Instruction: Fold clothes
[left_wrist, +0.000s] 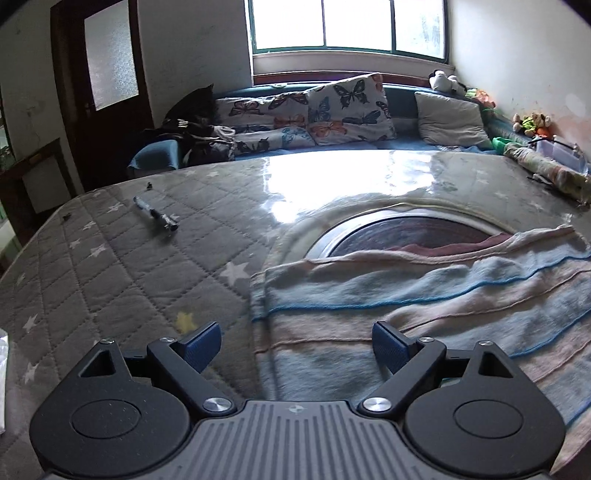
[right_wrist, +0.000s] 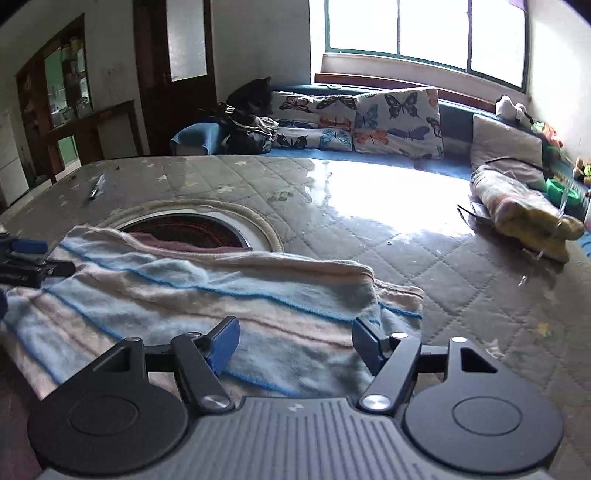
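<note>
One striped garment (left_wrist: 424, 302), pale blue and pink, lies flat on the quilted table cover (left_wrist: 110, 266); its far edge overlaps one round dark inset (left_wrist: 406, 232) in the cover.

Left wrist view only: one pen (left_wrist: 155, 218) left of the garment and well apart from it, and a yellow mark on the cover just beside the garment's left edge. The left gripper (left_wrist: 295, 343) has its jaws spread wide over the garment's left edge, nothing pinched; only the right pad is over cloth.

Right wrist view only: one cabinet with glass doors (right_wrist: 55, 88) far left of the garment, and one rolled bundle (right_wrist: 517, 210) far right of it. The left gripper shows again at the garment's left end (right_wrist: 26, 258). The right gripper (right_wrist: 293, 343) has its jaws apart above the garment's near right part, gripping nothing.

Both views: three butterfly pillows (left_wrist: 347, 107), one grey pillow (left_wrist: 450, 118), beyond the garment.
</note>
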